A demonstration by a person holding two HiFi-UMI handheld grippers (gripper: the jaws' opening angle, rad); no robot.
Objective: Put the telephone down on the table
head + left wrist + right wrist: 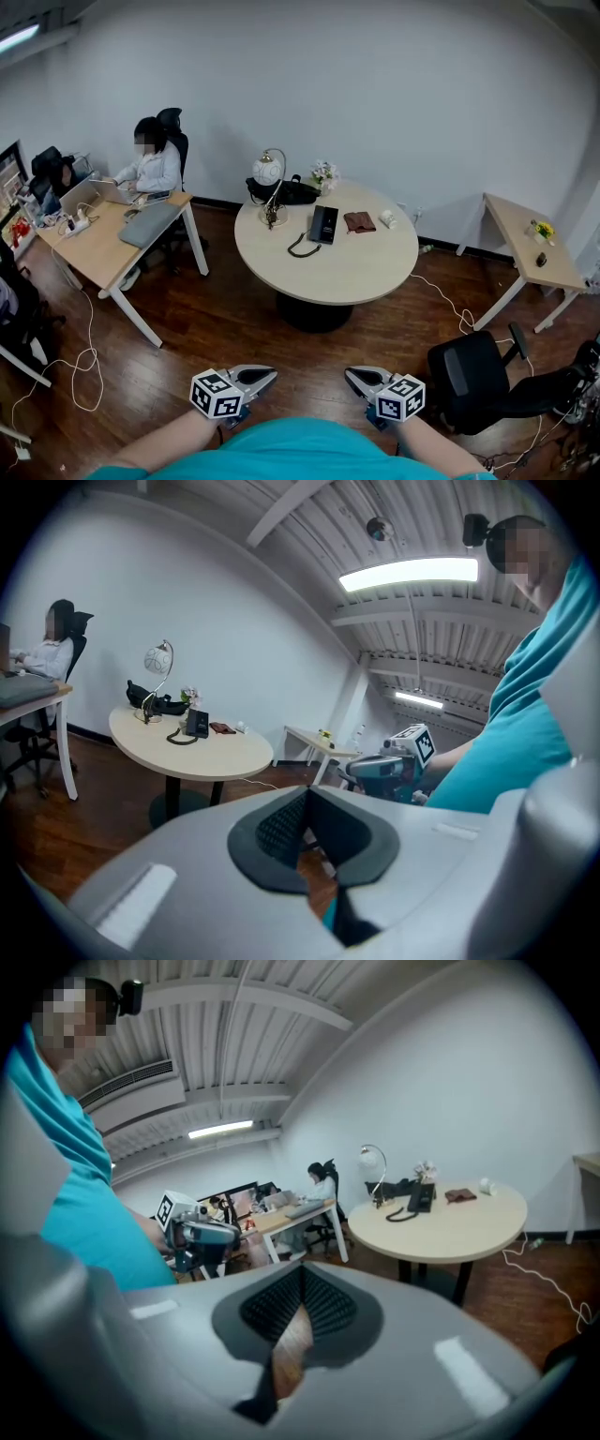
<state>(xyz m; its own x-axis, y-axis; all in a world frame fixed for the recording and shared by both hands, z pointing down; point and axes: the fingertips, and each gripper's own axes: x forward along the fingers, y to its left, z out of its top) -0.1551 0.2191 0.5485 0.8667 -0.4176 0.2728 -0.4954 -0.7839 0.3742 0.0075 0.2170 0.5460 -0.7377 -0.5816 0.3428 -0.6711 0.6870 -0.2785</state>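
Left gripper (265, 375), right gripper (354, 375) clenched empty; telephone (323, 225) on round table (356, 272).

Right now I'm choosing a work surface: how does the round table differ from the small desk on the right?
The round table has a circular top on one dark central pedestal; the small desk has a rectangular top on white splayed legs. The round table carries a telephone, a lamp and more; the small desk holds only a few small things. Both tops are pale wood-coloured.
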